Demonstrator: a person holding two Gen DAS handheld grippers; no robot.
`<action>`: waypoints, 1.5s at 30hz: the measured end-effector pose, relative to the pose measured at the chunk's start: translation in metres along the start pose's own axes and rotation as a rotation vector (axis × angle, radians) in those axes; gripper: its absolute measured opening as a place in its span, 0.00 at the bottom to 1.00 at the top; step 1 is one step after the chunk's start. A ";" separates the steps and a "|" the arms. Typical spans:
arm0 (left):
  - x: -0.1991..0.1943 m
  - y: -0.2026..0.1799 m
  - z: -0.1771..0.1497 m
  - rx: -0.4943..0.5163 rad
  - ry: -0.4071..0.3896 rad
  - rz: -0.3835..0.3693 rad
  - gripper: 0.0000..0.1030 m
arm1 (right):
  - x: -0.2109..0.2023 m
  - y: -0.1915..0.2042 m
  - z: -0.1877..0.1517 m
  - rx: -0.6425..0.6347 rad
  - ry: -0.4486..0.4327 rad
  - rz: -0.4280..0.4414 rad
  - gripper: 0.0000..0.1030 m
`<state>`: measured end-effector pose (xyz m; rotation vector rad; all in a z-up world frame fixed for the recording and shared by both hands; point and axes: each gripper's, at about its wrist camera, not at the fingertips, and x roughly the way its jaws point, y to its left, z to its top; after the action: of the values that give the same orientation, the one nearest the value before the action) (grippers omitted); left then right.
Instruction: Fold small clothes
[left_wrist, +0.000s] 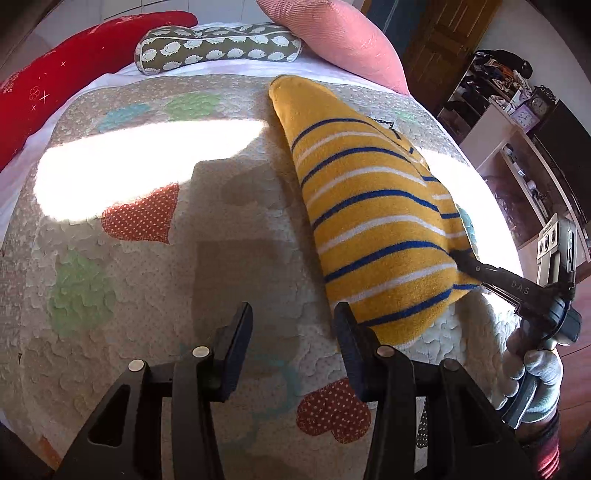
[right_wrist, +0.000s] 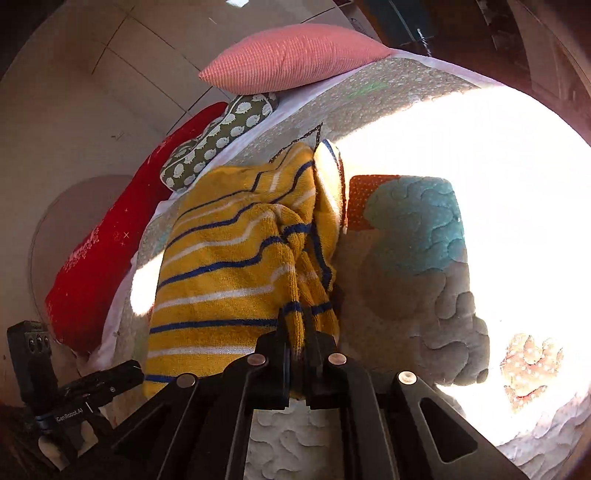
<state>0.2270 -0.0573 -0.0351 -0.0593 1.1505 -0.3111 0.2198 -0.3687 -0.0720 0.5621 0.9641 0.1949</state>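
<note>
The small garment (left_wrist: 373, 225) is yellow with thin blue and white stripes. The quilt (left_wrist: 177, 295) under it is cream, with green, blue and orange patches; the orange ones have white dots. One pillow (left_wrist: 332, 33) is pink, one cushion (left_wrist: 214, 48) is olive with white hedgehogs, and a long cushion (left_wrist: 74, 70) is red. Both grippers (left_wrist: 293, 343) (right_wrist: 298, 354) are black.
</note>
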 end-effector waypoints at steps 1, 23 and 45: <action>0.003 0.004 0.003 -0.025 0.014 -0.008 0.43 | 0.003 -0.003 -0.001 0.014 0.000 0.005 0.05; 0.051 -0.076 -0.011 0.287 -0.015 0.396 0.41 | 0.010 -0.021 -0.008 0.000 -0.069 0.115 0.07; 0.070 0.022 0.112 -0.117 0.009 -0.328 0.77 | 0.030 -0.025 0.079 0.137 -0.035 0.177 0.68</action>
<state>0.3589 -0.0676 -0.0556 -0.3521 1.1671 -0.5337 0.2992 -0.4066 -0.0717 0.7755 0.8986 0.2772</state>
